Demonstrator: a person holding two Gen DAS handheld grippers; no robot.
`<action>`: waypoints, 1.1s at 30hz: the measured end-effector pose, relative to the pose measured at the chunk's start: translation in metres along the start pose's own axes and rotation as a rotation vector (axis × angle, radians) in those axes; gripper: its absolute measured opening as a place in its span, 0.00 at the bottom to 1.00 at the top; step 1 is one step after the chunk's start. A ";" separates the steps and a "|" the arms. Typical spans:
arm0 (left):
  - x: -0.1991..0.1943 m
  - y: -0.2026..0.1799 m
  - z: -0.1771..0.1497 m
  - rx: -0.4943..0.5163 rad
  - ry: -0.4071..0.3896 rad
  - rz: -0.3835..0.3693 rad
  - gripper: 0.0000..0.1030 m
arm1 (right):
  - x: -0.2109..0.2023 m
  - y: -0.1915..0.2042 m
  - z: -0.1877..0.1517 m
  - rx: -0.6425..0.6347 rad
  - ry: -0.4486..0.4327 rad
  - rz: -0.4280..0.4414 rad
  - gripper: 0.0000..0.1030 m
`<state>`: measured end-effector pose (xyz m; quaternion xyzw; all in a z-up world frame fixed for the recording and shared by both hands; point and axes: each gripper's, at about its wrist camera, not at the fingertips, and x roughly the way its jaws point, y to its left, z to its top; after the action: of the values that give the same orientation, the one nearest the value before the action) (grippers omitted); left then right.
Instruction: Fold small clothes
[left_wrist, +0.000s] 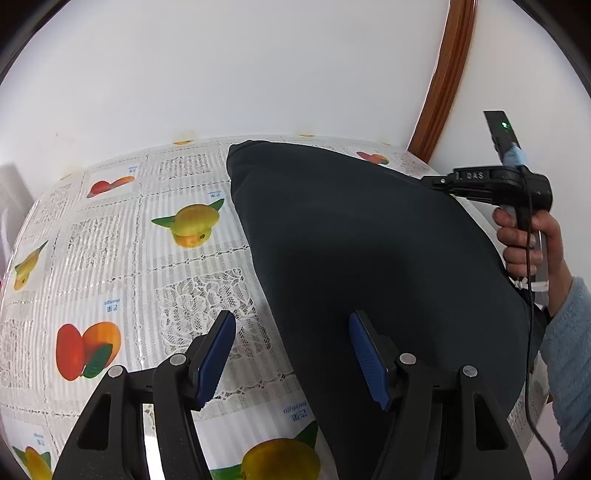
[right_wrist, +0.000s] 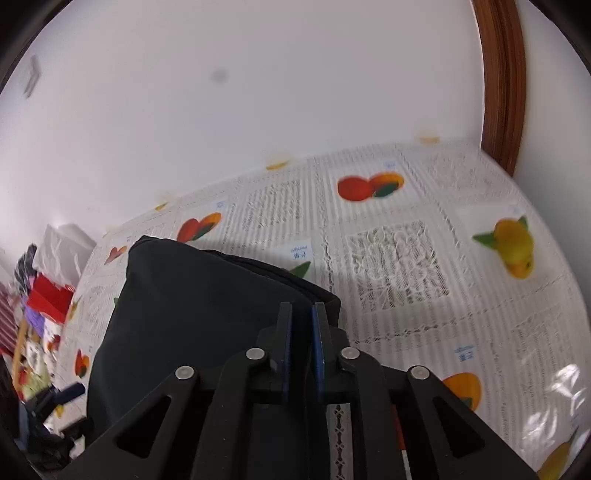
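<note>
Left wrist view: one dark garment (left_wrist: 362, 258) on tabletop (left_wrist: 110, 240), long axis toward the far edge; left gripper (left_wrist: 291, 354) released, right gripper (right_wrist: 302, 347) nearly clenched, empty.

Ahead of the left gripper's fingers (left_wrist: 225, 354) and to their left, the table (left_wrist: 110, 229) lies bare up to the white wall (left_wrist: 221, 74). The dark garment (left_wrist: 369, 240) fills the space from the right finger outward. Beyond it the right gripper (left_wrist: 439, 181) and the person's hand (left_wrist: 524, 240) block that side. Right of the right gripper's fingers (right_wrist: 317, 332), the table is bare.
</note>
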<state>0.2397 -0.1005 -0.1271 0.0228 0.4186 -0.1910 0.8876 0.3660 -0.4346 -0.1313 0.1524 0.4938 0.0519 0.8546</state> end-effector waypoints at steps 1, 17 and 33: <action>0.000 -0.001 0.000 0.002 -0.001 0.002 0.60 | 0.003 0.000 0.002 0.005 0.009 0.006 0.13; -0.024 0.001 -0.013 -0.008 -0.007 0.042 0.60 | -0.055 0.008 -0.019 -0.085 -0.081 -0.029 0.19; -0.050 -0.008 -0.054 -0.028 0.021 0.029 0.60 | -0.084 -0.023 -0.101 0.030 -0.106 0.085 0.03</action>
<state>0.1682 -0.0805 -0.1238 0.0181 0.4301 -0.1720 0.8861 0.2354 -0.4557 -0.1159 0.1883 0.4417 0.0726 0.8742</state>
